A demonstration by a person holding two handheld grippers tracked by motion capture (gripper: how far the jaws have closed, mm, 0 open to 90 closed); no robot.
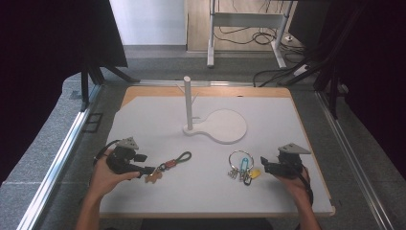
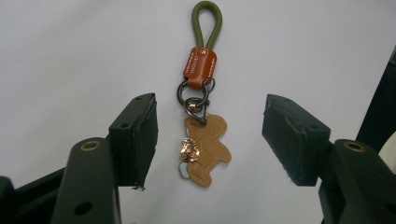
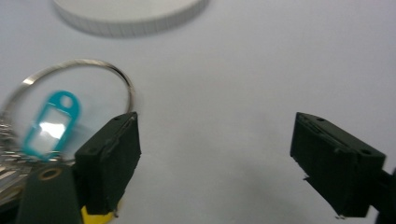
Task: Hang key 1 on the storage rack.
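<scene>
— White board covers the desk (image 1: 158, 191), with grey carpet around it. What sits nearest the person?

— Both hands, low at the near edge. The left claw (image 2: 209, 140) stands wide with nothing pinched; in the left gripper view the brown bear keychain (image 2: 203, 140) lies flat on the board between its black pads, touching neither.

— And that keychain's shape?

— A tan bear charm nearest the claw, then dark metal rings, an orange leather tab, and a green cord loop (image 2: 208, 23) pointing away. From the high view it lies just right of the left claw (image 1: 143, 168), slanting up to the right.

— The other side?

— The right claw (image 3: 215, 158) is also spread wide and empty. The key ring (image 3: 70, 93) lies beside its left pad, not between the pads; a teal tag (image 3: 51, 122) rests inside the ring, and a bit of yellow shows under that pad. In the high view the ring (image 1: 240, 163) lies just left of the right claw (image 1: 266, 165).

— Farther back?

— A white stand (image 1: 225, 127) with a round flat base and an upright post (image 1: 188, 103), well apart from both keychains. Beyond the desk, cables lie on the floor under a table frame.
</scene>
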